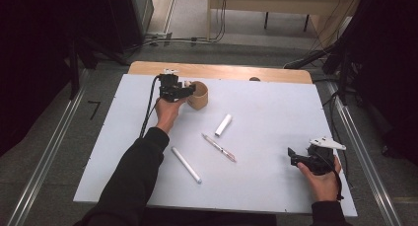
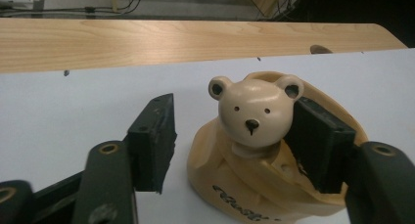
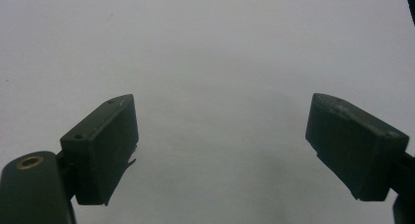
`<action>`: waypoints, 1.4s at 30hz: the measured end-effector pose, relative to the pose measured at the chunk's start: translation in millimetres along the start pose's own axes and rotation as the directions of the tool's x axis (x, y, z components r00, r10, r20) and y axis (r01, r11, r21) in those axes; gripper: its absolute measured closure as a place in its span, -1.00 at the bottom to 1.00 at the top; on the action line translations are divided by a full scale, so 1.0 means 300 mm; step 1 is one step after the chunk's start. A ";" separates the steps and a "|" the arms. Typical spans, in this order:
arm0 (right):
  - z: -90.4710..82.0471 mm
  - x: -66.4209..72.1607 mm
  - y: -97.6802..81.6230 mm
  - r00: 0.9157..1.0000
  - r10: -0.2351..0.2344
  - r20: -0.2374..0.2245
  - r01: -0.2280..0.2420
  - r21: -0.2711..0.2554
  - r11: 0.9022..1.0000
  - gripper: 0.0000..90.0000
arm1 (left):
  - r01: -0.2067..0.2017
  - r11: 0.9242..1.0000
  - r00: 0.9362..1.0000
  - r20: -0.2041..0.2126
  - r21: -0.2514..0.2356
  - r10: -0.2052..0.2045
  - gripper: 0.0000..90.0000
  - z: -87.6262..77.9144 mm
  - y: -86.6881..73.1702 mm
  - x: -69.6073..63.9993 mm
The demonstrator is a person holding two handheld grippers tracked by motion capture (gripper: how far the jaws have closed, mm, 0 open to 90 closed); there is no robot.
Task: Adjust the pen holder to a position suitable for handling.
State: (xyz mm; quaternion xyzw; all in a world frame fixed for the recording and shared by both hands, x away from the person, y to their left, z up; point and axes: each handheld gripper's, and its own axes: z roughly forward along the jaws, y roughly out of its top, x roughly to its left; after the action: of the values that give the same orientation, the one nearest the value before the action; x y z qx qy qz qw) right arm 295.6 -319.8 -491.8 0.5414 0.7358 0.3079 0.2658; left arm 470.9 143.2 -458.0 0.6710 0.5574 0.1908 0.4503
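The left gripper (image 2: 230, 141) stands around a tan bear-shaped cup (image 2: 264, 160) at the far left of the white table (image 1: 276, 137), its jaws apart: one pad (image 2: 318, 141) lies against the bear's head, the other is clear of it. The cup looks hard, smooth and light, likely slippery and prone to tip, so the rim wall beside the head seems the safest hold. The right gripper (image 3: 220, 145) rests wide open over bare table.
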 end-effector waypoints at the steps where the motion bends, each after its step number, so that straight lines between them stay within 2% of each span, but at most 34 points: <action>1: 0.000 -0.001 0.000 1.000 -0.001 0.000 0.001 -0.002 1.000 -0.75 | -0.007 1.000 1.000 0.000 0.001 0.007 -0.08 0.005 0.000 -0.001; 3: 0.000 -0.003 -0.001 1.000 -0.003 0.000 0.003 -0.002 1.000 -0.75 | -0.013 1.000 1.000 0.004 0.005 0.013 0.07 0.013 -0.002 -0.002; 8: 0.002 -0.001 -0.001 1.000 -0.001 0.001 0.001 0.003 1.000 -0.75 | -0.031 1.000 0.999 0.024 -0.002 0.031 0.24 0.017 -0.005 -0.009; 11: 0.003 -0.001 -0.001 1.000 -0.003 0.000 0.003 0.004 1.000 -0.75 | -0.048 0.999 0.999 0.016 -0.006 0.048 0.36 0.015 -0.006 -0.019; 25: 0.002 -0.002 -0.002 1.000 0.000 0.001 0.000 0.006 1.000 -0.74 | -0.026 1.000 0.999 0.027 0.005 0.026 0.40 0.010 -0.004 -0.014; 42: 0.002 -0.006 -0.002 1.000 0.008 0.001 -0.008 0.007 1.000 -0.74 | -0.036 0.999 0.999 0.041 0.029 0.035 0.41 -0.004 -0.001 -0.010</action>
State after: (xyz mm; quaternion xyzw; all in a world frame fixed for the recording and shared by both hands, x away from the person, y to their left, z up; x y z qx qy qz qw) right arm 296.0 -321.6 -492.7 0.5454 0.7347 0.3060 0.2631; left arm 468.9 140.9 -456.9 0.6910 0.5390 0.1769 0.4480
